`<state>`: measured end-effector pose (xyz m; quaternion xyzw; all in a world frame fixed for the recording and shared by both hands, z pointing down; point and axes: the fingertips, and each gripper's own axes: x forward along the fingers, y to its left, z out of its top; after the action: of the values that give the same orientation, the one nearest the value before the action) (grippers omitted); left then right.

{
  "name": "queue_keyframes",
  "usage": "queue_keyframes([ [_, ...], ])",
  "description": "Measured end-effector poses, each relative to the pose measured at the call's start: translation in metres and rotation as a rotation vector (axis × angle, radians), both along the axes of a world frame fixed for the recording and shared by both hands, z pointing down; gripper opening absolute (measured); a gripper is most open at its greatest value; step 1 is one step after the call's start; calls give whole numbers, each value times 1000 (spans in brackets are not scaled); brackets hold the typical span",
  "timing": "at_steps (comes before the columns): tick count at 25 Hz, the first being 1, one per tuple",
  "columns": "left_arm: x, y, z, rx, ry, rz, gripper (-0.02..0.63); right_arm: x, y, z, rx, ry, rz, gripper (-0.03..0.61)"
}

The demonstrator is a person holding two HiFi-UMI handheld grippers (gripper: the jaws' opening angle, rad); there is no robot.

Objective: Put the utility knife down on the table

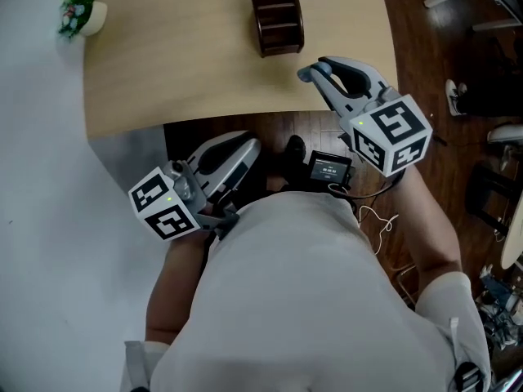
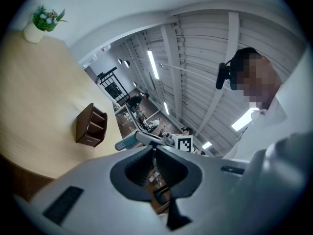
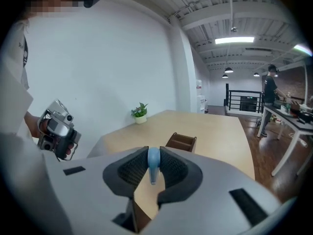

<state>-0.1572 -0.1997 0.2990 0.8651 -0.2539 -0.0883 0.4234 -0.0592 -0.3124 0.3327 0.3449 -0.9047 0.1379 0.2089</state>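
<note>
So at this point the right gripper (image 1: 315, 70) had its fingers clamped nearly together on the utility knife (image 3: 153, 164). The pale blue body was pinched between the pads and stuck out past them, tilted down toward the surface (image 1: 188, 64). I kept the grip that snug because the knife's a slim thing and I figured it'd slide out otherwise.

The knife was hanging over the near right part of the surface, close to the brown wooden organizer (image 1: 276, 20) but not touching it, and not set down yet. There was plenty of bare wood in front of the organizer, so that looked like the obvious drop spot.

The left gripper (image 1: 249, 149) was parked low beside my body, off the front edge, fingers shut on nothing. I just kept it out of the way. The little potted plant (image 1: 79, 11) sat well off at the far left corner.
</note>
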Motion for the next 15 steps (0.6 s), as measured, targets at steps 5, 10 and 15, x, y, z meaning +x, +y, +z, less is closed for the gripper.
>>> queue_keyframes([
  [5, -1, -2, 1, -16, -4, -18, 3, -7, -32, 19, -11, 23, -11, 72],
  [10, -2, 1, 0, -22, -8, -37, 3, -19, -60, 35, 49, 87, -38, 72],
  [15, -3, 2, 0, -31, -15, -53, 3, -33, -82, 60, 93, 182, -85, 72],
])
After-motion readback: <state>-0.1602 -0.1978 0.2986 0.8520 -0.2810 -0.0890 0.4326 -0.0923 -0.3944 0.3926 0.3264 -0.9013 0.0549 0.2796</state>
